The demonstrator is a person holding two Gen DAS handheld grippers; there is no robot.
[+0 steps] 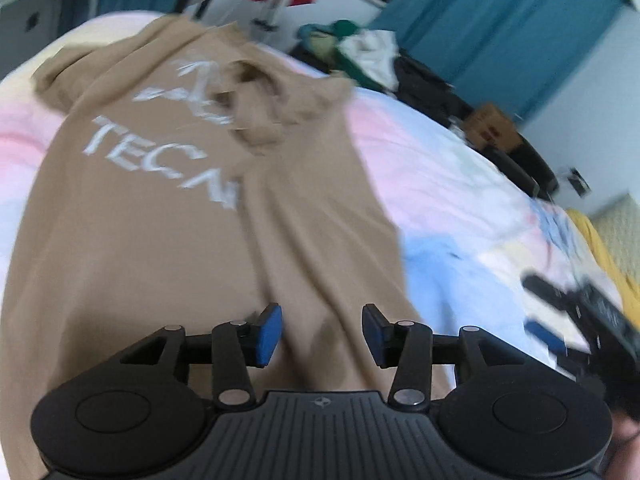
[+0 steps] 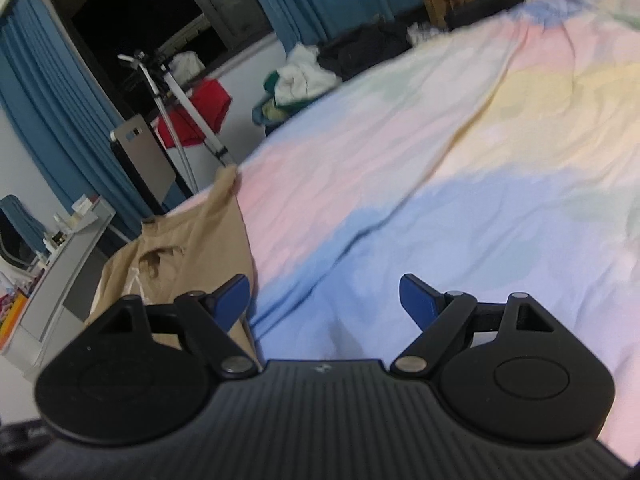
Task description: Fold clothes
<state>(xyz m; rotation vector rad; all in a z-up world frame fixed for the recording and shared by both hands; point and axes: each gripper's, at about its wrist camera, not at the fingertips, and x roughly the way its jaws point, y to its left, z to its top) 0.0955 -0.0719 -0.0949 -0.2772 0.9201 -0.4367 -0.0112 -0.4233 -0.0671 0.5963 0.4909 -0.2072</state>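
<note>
Pastel bedsheet (image 2: 400, 184) on a bed, blue curtains (image 2: 48, 92) behind, tan shirt (image 1: 168, 240) spread on it.
Left gripper (image 1: 322, 332) hovers over the shirt's near edge, jaws apart and holding nothing; right gripper (image 2: 324, 304) hangs spread wide over bare sheet, the shirt just beside its left finger.

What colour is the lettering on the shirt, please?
White, on the tan shirt; the left wrist view shows the lettering best.

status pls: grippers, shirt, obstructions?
Left gripper open over tan shirt. Right gripper open, empty, over bedsheet. Shirt rumpled, unfolded. Nothing obstructing.
</note>
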